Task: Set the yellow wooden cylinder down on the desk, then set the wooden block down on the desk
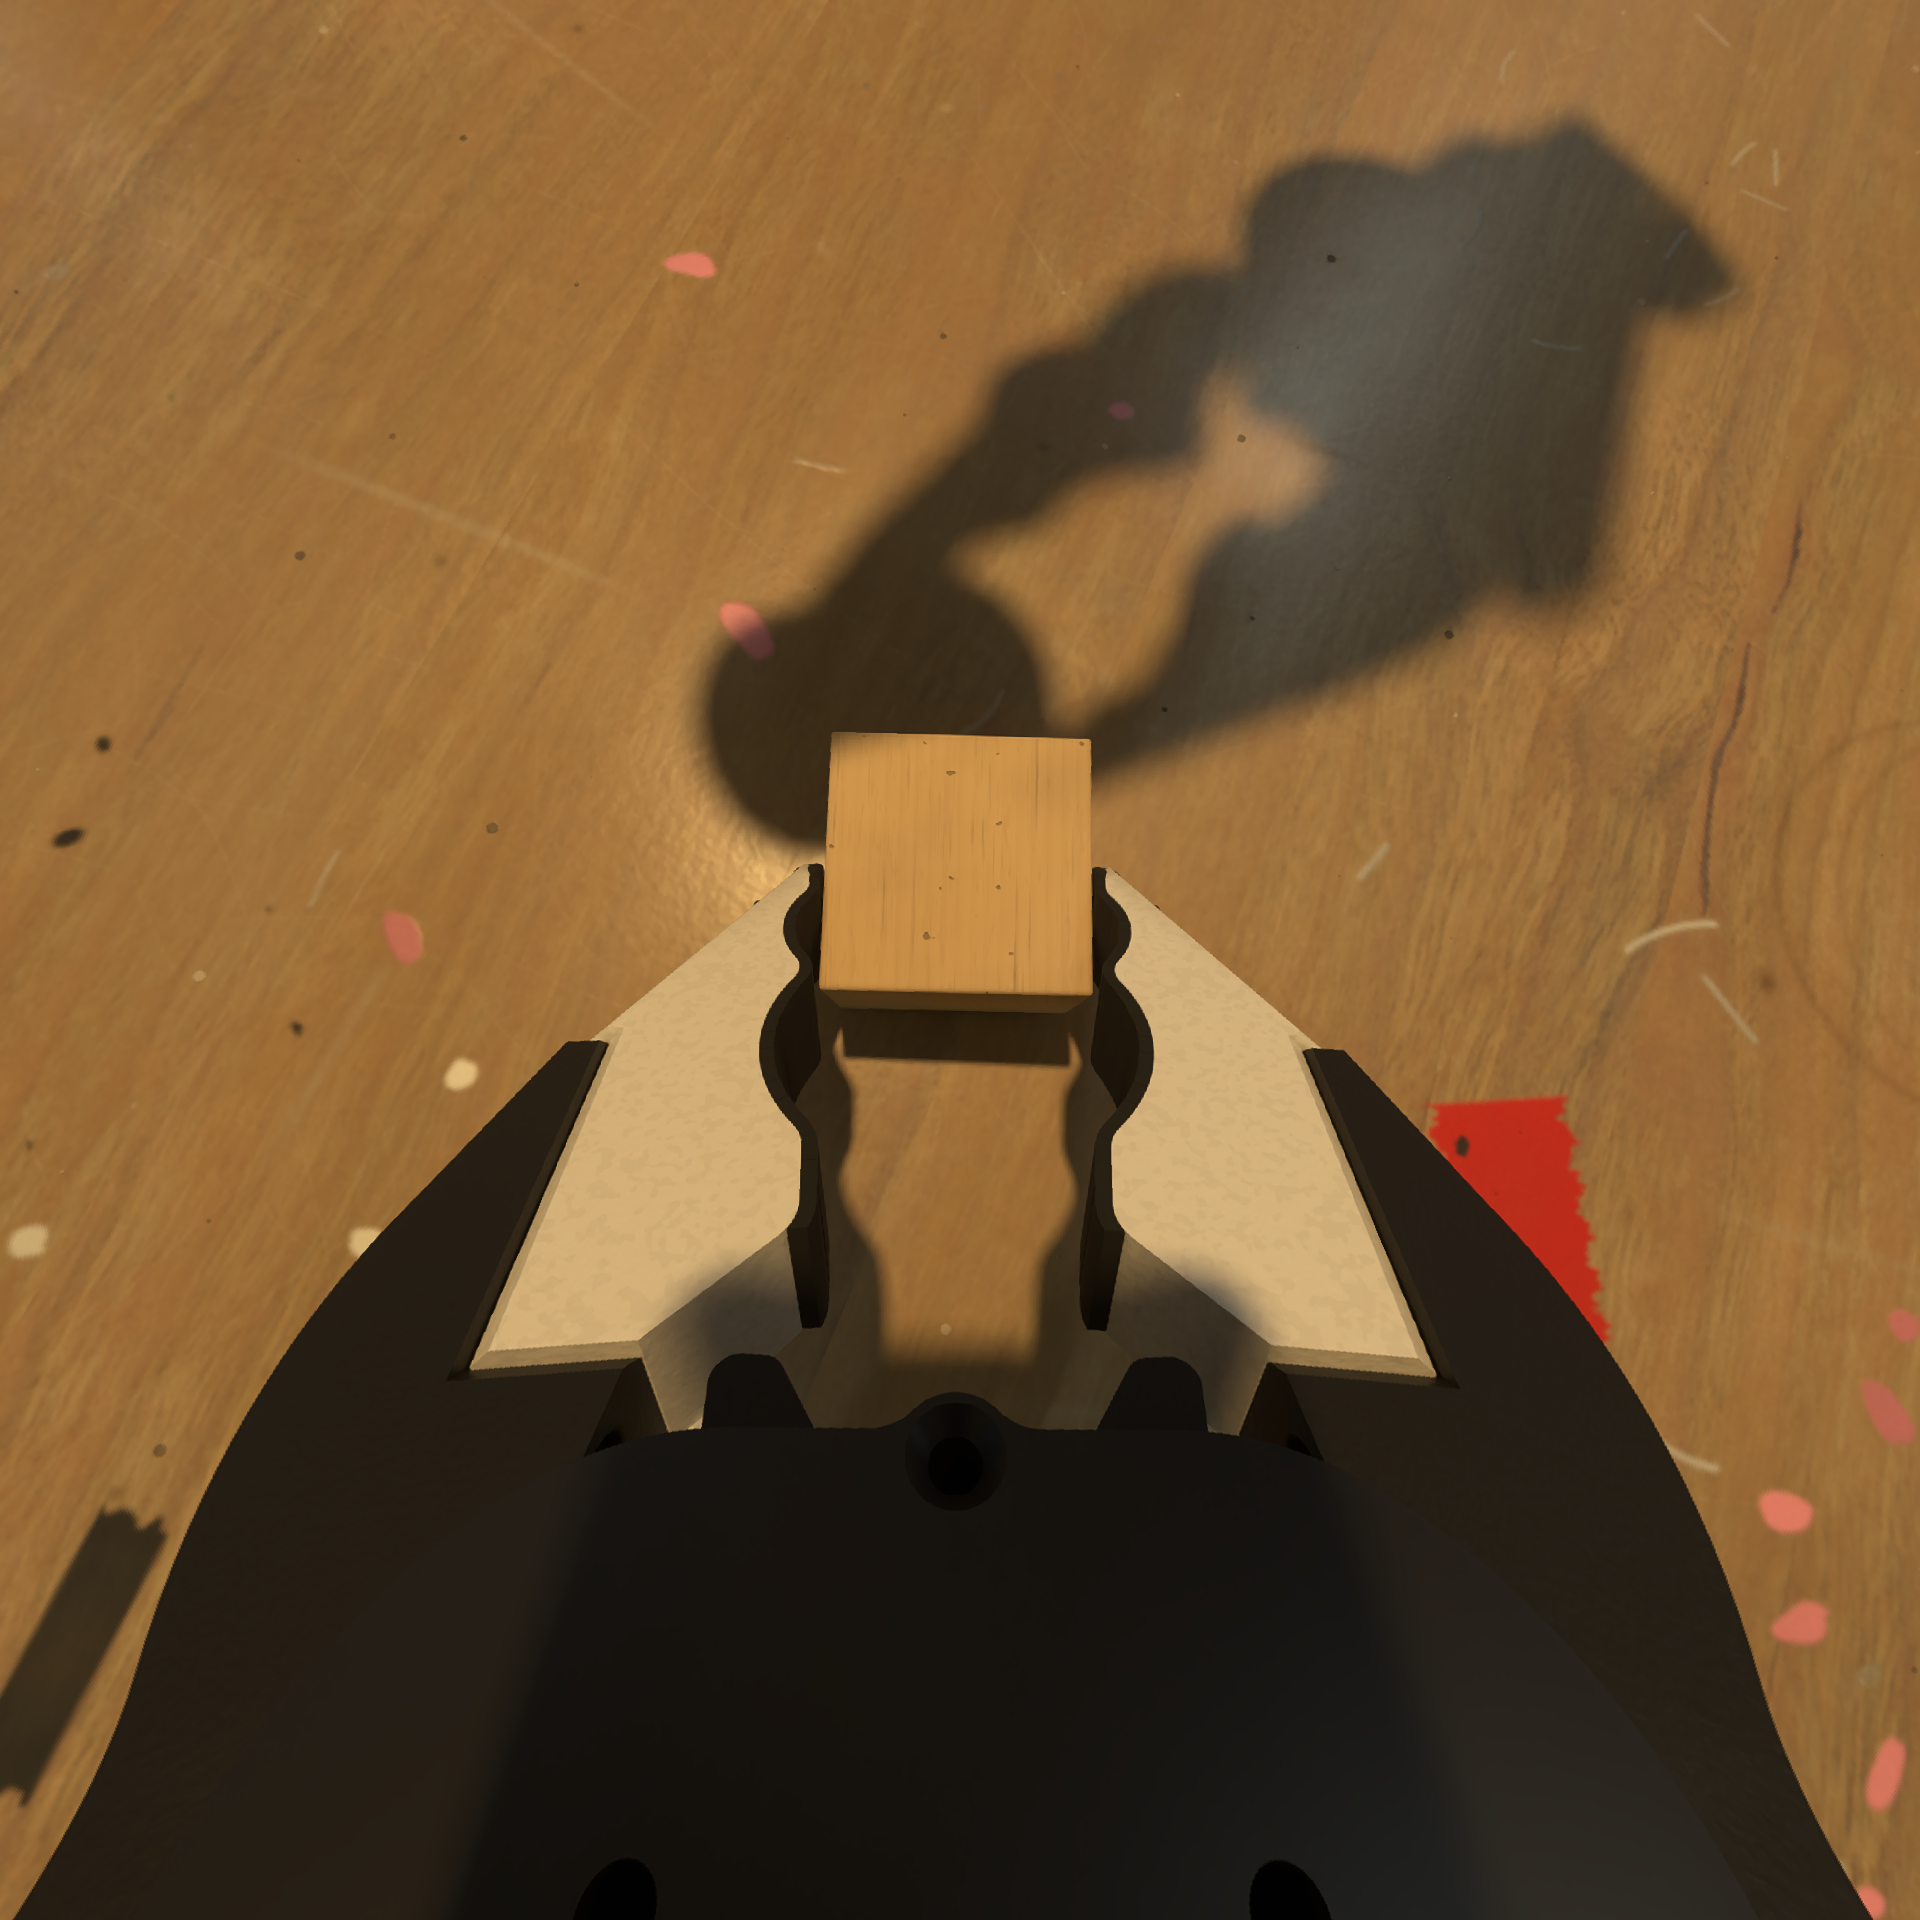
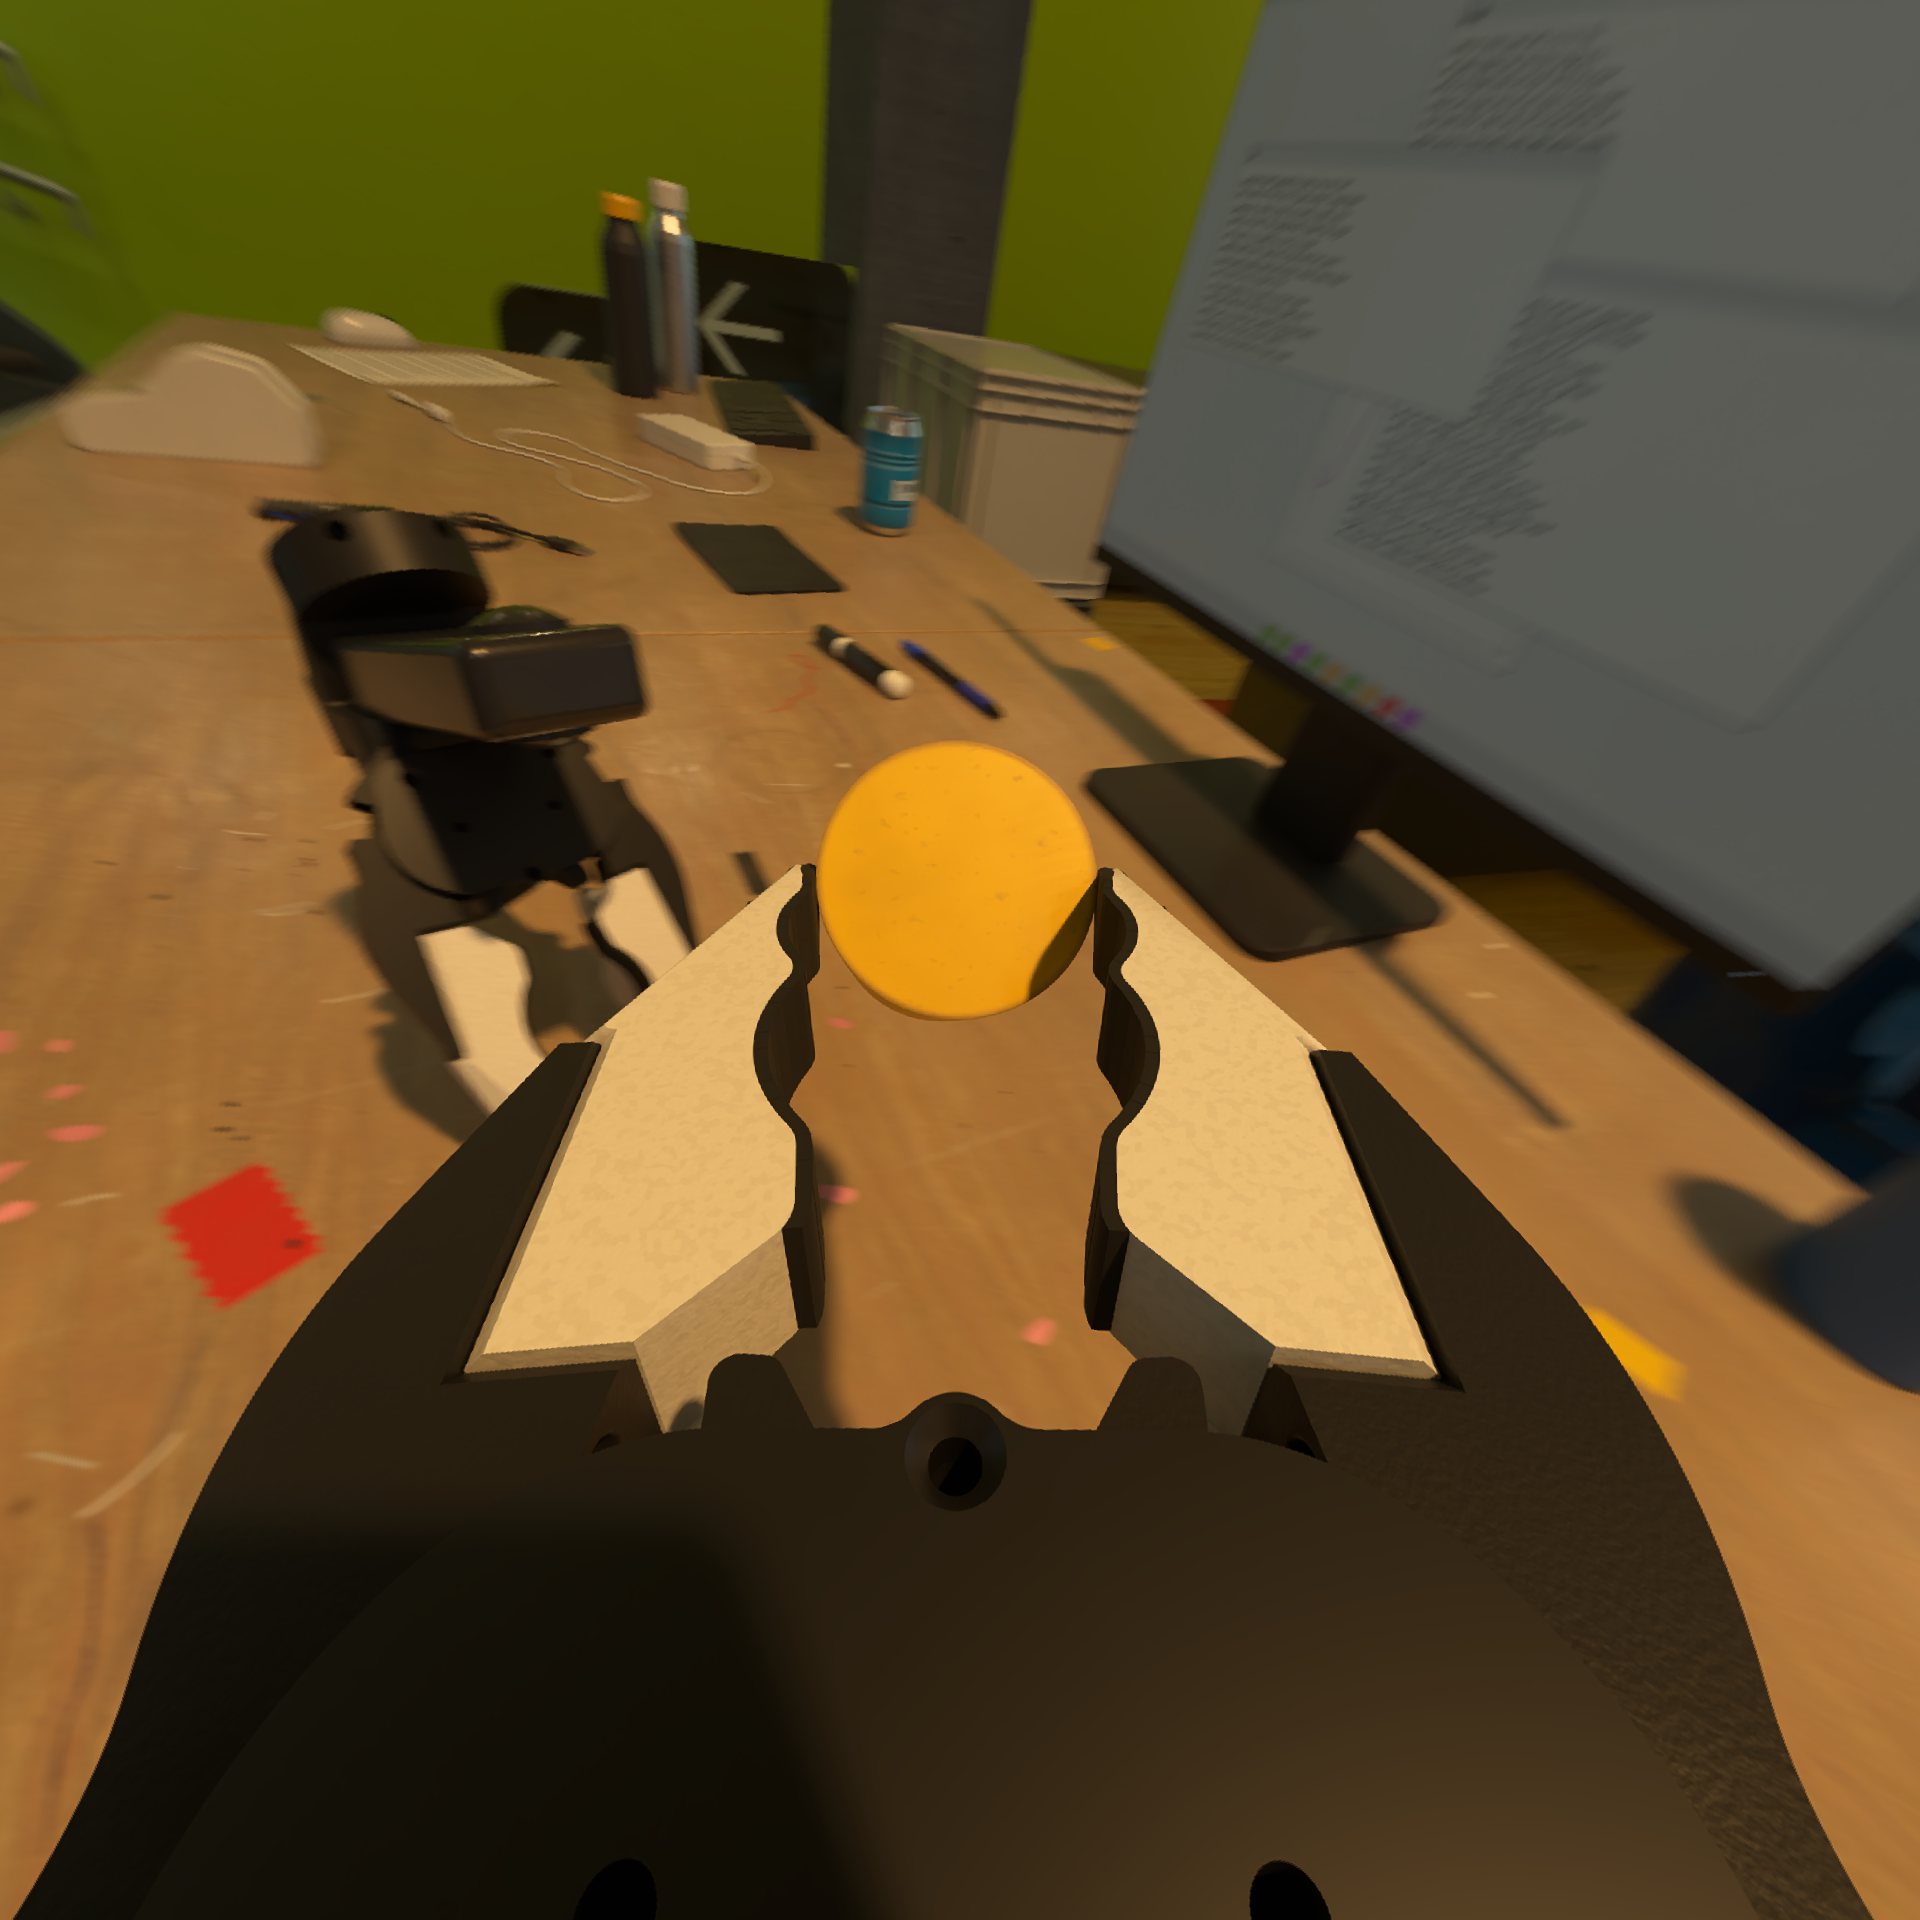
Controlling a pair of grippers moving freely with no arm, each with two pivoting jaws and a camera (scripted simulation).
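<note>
In the left wrist view my left gripper (image 1: 956, 883) is shut on the wooden block (image 1: 956, 868), a light tan square piece held between the fingertips above the wooden desk (image 1: 416, 520). In the right wrist view my right gripper (image 2: 954, 883) is shut on the yellow wooden cylinder (image 2: 951, 878), whose round end face points at the camera, held above the desk (image 2: 935, 1143). The left gripper also shows in the right wrist view (image 2: 468, 727), to the left and farther off, pointing down at the desk.
A monitor (image 2: 1558, 416) on a black stand (image 2: 1268, 862) is at the right. A marker (image 2: 862, 660), a pen (image 2: 951, 677), a blue can (image 2: 891, 468), two bottles (image 2: 649, 291) and a grey box (image 2: 1018, 436) lie farther back. A red patch (image 2: 239, 1231) marks the desk, also seen in the left wrist view (image 1: 1527, 1184).
</note>
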